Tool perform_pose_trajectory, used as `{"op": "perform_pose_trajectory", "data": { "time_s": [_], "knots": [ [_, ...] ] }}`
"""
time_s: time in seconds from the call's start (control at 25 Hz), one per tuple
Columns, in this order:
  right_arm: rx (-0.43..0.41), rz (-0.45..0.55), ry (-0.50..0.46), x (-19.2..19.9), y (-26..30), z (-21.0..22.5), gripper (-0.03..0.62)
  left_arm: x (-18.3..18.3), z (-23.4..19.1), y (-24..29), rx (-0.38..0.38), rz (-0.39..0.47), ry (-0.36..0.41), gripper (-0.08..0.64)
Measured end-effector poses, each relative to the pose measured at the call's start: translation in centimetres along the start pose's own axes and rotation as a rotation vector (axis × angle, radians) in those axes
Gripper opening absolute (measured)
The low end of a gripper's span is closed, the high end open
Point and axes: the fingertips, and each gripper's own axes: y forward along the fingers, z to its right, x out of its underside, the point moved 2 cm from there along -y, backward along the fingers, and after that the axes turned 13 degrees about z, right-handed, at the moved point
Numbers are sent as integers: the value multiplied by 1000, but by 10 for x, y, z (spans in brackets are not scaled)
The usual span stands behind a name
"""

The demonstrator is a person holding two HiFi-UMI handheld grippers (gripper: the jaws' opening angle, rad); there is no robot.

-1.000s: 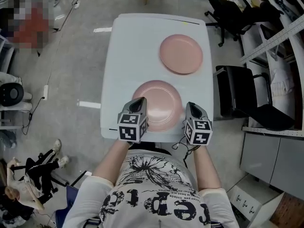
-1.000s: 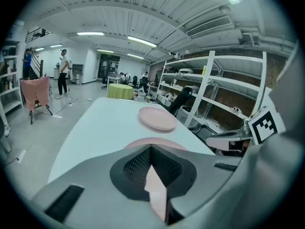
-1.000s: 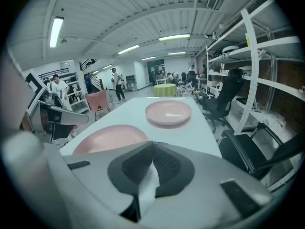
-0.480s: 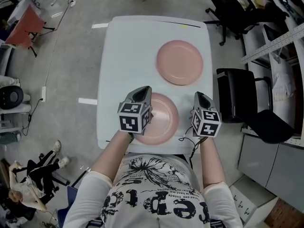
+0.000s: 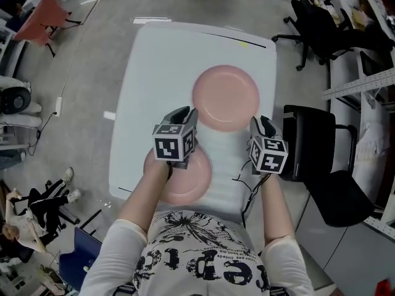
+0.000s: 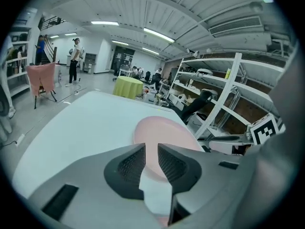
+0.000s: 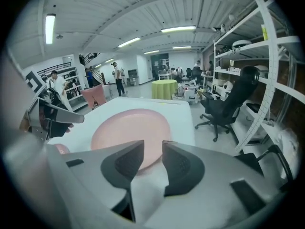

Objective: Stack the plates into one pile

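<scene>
Your left tool (image 5: 182, 112) and right tool (image 5: 263, 121) have just been opening, both empty. An uneven grip on the far plate (image 5: 225, 97) can tip it off the bench (image 5: 154, 66).

White table (image 5: 166, 73) on a grey floor (image 5: 68, 91), black office chair (image 5: 315, 140) just right of it, green-clothed round table (image 6: 128, 87) beyond it, metal shelving (image 7: 257, 43) to its right, ceiling strip lights (image 6: 159, 35) above.
</scene>
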Motion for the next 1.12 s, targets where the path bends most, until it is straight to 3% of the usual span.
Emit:
{"op": "perform_pose_trajectory", "data": {
  "time_s": [0.08,0.16,0.32,0.56,0.64,0.76,0.88,1.12],
  "knots": [
    [-8,-14,-3,0,17,10,143,-2,-6,19,-36,1,9,92],
    [-17,-29,-1,3,32,15,143,-2,-14,36,-65,-5,6,136],
    [-23,-51,13,8,54,26,143,9,-30,69,-94,-62,-47,138],
    [-34,-81,44,13,80,34,138,20,-49,90,-122,-122,-47,134],
    [-33,-92,43,16,85,34,116,20,-53,90,-137,-123,-50,71],
    [-40,-86,32,17,86,31,67,22,-54,90,-137,-112,-60,48],
    [-48,-79,33,17,86,28,64,23,-55,89,-145,-110,-65,32],
    [-53,-75,78,18,72,30,55,26,-44,78,-114,-132,37,44]
  ]
}}
